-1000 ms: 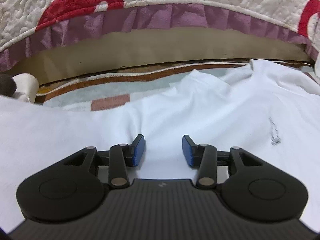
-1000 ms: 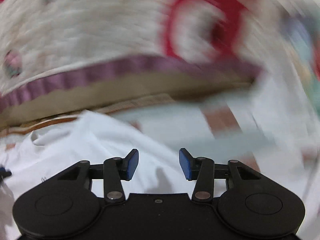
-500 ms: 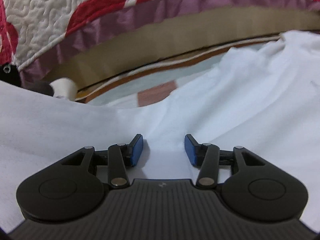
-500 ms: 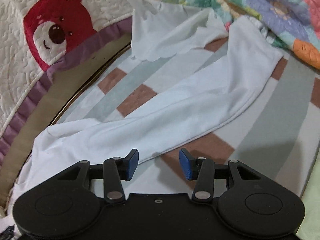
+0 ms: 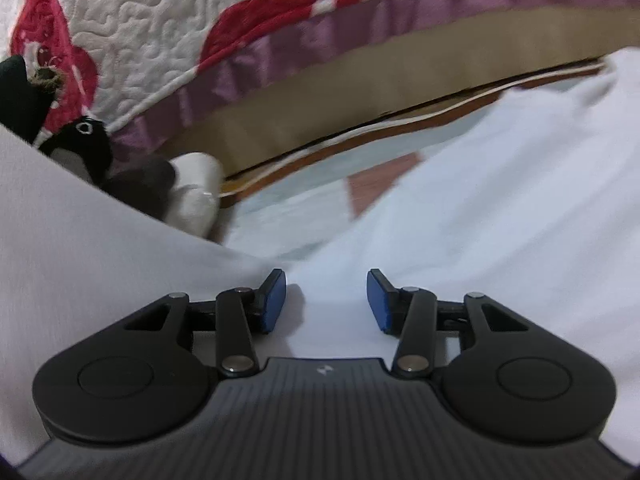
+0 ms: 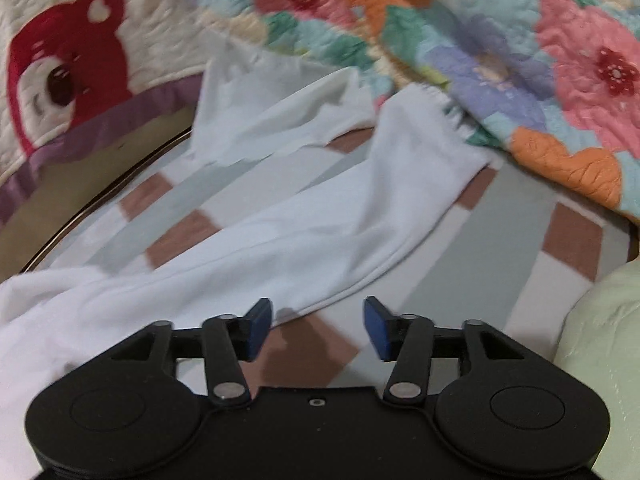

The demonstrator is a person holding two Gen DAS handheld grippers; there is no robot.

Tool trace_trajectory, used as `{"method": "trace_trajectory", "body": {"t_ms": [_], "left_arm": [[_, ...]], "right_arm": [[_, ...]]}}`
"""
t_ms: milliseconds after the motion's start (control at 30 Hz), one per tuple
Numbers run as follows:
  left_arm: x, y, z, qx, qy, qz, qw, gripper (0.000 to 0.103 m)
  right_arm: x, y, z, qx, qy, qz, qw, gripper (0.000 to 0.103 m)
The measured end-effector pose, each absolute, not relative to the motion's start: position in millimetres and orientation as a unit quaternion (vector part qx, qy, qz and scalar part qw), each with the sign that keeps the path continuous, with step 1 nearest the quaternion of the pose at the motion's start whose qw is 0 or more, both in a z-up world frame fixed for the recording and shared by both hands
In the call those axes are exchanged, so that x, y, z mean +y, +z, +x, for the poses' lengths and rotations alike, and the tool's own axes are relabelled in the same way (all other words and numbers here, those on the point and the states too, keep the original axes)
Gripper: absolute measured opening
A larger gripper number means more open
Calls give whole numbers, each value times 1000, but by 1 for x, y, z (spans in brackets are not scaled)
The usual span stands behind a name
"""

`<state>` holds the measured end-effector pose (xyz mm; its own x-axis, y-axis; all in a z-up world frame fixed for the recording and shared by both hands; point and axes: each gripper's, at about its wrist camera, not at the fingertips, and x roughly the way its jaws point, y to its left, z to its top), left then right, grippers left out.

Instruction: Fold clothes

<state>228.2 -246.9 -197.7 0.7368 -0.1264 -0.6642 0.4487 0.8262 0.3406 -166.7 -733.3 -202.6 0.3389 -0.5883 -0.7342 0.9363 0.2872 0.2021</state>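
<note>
Two grippers hang over a white long-sleeved garment (image 6: 280, 248) that lies spread and rumpled on a bed with a striped sheet (image 6: 520, 240); no fold looks made yet, so I judge the task barely begun.

In the right wrist view the right gripper (image 6: 318, 326) has just been opening its jaws and they stand wide, with nothing between them but the sheet. One long sleeve (image 6: 400, 200) runs from about 8 o'clock up toward 1 o'clock, its frilled cuff touching the flowered quilt (image 6: 520, 60) there. The sleeve's lower hem lies just beyond the left pad (image 6: 256, 328), at about 11 o'clock from the gripper.

In the left wrist view the left gripper (image 5: 326, 300) has also been opening slightly; its jaws are moderately apart over the garment's body (image 5: 480, 220), gripping nothing. A penguin plush toy (image 5: 88, 148) sits at 10 o'clock by the bear-print quilt (image 5: 160, 40).

Left to do, as I judge: bring the sleeves in, then fold the body.
</note>
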Motion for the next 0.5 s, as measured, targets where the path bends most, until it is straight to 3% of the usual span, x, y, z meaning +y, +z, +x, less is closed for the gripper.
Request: {"method": "trace_trajectory", "body": {"t_ms": [133,200,333,367,400,500], "left_arm": [[-242,-181,197,343,-215,185,896,49],[-247,-178,186,354,-242,159,889,50],[-259,-181,164,381,-283,130,870,50],[-262,-182,158,385,-288,133,867,50],[-264,-184,152,383,-293,140,865,50],[-268,-182,138,364,-301,164,866,50]], "right_arm": [[-758,-216,-183,234,-529,341,741,70],[-770,-220,-183,206,-539,340,742,79],[-796,-222,-148,273,-549,251,749,79],[-802,-220,-141,286,-537,228,760,63],[-807,-218,-134,300,-525,205,770,12],[-812,-189,-115,316,-491,105,805,10]]}}
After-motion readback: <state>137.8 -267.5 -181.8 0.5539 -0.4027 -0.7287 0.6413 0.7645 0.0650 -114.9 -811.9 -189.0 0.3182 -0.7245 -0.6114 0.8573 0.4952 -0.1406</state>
